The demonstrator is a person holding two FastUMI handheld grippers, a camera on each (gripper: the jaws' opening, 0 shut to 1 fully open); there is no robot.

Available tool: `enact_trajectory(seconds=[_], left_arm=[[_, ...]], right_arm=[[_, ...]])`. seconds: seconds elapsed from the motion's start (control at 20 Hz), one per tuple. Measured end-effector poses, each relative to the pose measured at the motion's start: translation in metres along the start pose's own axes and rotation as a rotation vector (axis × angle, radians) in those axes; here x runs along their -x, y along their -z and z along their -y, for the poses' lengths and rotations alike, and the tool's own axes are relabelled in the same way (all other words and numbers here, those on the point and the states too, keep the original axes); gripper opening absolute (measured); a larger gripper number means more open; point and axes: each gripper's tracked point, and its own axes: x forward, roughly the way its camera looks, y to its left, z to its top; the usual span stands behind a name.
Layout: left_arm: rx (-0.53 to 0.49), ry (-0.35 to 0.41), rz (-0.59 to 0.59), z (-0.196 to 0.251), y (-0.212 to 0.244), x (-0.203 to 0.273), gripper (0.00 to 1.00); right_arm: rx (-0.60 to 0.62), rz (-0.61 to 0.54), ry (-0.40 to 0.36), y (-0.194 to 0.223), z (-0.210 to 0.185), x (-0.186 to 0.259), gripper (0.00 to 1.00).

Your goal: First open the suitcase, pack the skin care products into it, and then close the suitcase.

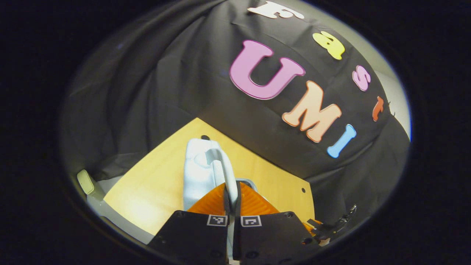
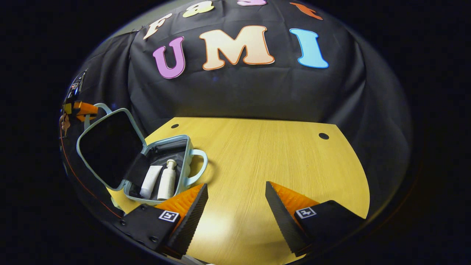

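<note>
In the left gripper view, the left tongs (image 1: 232, 206) cover the lower part of the suitcase lid (image 1: 204, 173), whose inside faces away. At the far left of the right gripper view, the other gripper (image 2: 79, 108) and the hand holding it are small, dim and partly behind the lid. The tube (image 2: 151, 181) and bottle (image 2: 167, 180) have their lower ends behind the suitcase (image 2: 154, 173) wall.

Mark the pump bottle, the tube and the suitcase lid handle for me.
pump bottle (image 2: 166, 182): right gripper view, on its body, inside the open suitcase.
tube (image 2: 151, 181): right gripper view, on its middle, lying left of the bottle.
suitcase lid handle (image 1: 225, 173): left gripper view, on the strap pinched between the left gripper's fingers.
</note>
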Motion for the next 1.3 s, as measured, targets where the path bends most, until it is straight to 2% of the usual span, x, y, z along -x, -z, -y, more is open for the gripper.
enact_trajectory(seconds=[0.05, 0.1, 0.2, 0.25, 0.4, 0.6, 0.8, 0.9, 0.95, 1.05, 1.15, 1.2, 1.3], left_arm=[[-0.019, 0.019, -0.019, 0.015, 0.005, -0.006, 0.00], [-0.040, 0.038, -0.035, 0.029, 0.009, -0.015, 0.00], [-0.069, 0.082, -0.074, 0.058, 0.021, -0.035, 0.00], [-0.074, 0.102, -0.096, 0.071, 0.031, -0.045, 0.00], [-0.104, 0.150, -0.181, 0.108, 0.066, -0.077, 0.00], [-0.168, 0.167, -0.296, 0.136, 0.121, -0.121, 0.00], [-0.195, 0.120, -0.388, 0.141, 0.175, -0.159, 0.00], [-0.222, 0.079, -0.426, 0.140, 0.198, -0.175, 0.00], [-0.225, 0.055, -0.445, 0.138, 0.208, -0.182, 0.00], [-0.254, 0.015, -0.494, 0.133, 0.230, -0.192, 0.00], [-0.303, -0.031, -0.527, 0.128, 0.247, -0.206, 0.00], [-0.336, -0.055, -0.544, 0.124, 0.256, -0.211, 0.00], [-0.408, -0.107, -0.562, 0.117, 0.268, -0.218, 0.00]], right_arm=[[0.000, 0.005, 0.002, -0.001, 0.002, 0.002, 0.95], [-0.004, 0.009, 0.003, -0.002, 0.004, 0.003, 0.99], [-0.019, 0.021, -0.001, -0.008, 0.011, 0.004, 0.95], [-0.026, 0.025, -0.003, -0.006, 0.012, 0.005, 0.99], [-0.034, 0.033, 0.008, -0.008, 0.023, 0.011, 0.99], [-0.036, 0.039, 0.031, -0.006, 0.041, 0.022, 0.99], [-0.053, 0.032, 0.048, 0.000, 0.056, 0.032, 0.95], [-0.063, 0.029, 0.057, 0.003, 0.062, 0.037, 0.95], [-0.068, 0.027, 0.062, 0.004, 0.065, 0.039, 0.98], [-0.074, 0.025, 0.072, 0.008, 0.071, 0.044, 0.95], [-0.075, 0.022, 0.082, 0.010, 0.075, 0.049, 0.99], [-0.074, 0.020, 0.088, 0.011, 0.077, 0.050, 0.95], [-0.073, 0.019, 0.095, 0.011, 0.081, 0.056, 0.94]])
